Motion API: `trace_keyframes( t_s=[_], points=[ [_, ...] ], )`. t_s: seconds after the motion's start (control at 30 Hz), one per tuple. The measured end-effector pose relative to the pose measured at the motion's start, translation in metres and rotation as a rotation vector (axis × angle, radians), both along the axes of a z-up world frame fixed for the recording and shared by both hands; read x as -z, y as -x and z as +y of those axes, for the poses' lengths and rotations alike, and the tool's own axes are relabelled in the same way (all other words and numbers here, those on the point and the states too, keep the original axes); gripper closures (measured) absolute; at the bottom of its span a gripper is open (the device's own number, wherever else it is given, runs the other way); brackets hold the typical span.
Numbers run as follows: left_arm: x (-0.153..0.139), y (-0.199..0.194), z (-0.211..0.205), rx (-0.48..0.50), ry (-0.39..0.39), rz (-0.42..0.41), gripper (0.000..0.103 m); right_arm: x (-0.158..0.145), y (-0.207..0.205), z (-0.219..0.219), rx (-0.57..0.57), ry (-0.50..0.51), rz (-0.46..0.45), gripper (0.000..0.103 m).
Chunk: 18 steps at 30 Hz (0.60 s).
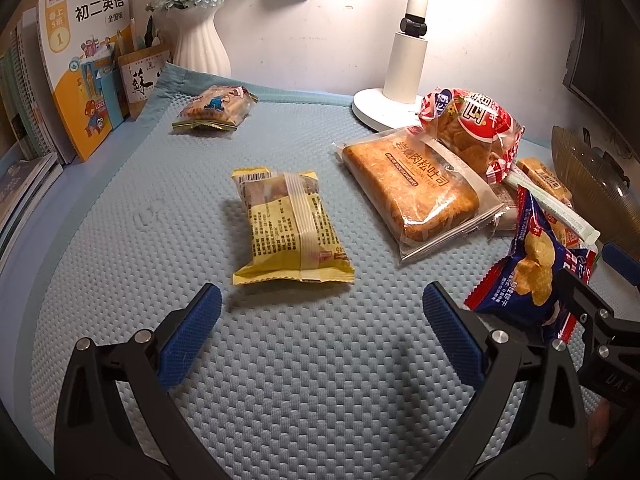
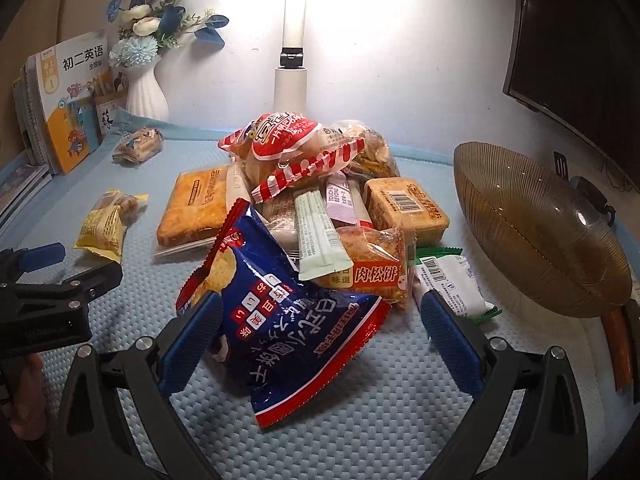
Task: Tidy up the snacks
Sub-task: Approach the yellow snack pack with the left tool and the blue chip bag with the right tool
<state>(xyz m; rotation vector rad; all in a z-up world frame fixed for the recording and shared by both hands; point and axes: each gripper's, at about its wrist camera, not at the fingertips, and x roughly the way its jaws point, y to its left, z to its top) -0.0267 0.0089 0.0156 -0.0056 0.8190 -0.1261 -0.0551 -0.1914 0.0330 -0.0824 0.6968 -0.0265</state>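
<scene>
Right gripper (image 2: 320, 336), jaws spread, brackets the blue biscuit packet (image 2: 288, 320) mid-frame for grasping; left gripper (image 1: 322, 334) hangs released near the yellow snack (image 1: 290, 232).

Lit lamp (image 1: 408, 64) (white wall (image 1: 320, 40))

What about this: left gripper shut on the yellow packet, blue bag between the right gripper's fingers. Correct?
No. Left wrist view: the left gripper is open, the yellow packet lying untouched ahead of it. The blue bag does sit between the fingers of the right gripper.
</scene>
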Motion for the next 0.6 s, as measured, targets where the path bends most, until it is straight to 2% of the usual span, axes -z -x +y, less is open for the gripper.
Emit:
trace_keyframes(
  t_s=[0.6],
  points=[
    [0.0019, -0.0014, -0.0016, 0.003, 0.005, 0.015, 0.003, 0.0003, -0.0006, 0.0021, -0.006, 0.011, 0.003, 0.005]
  ],
)
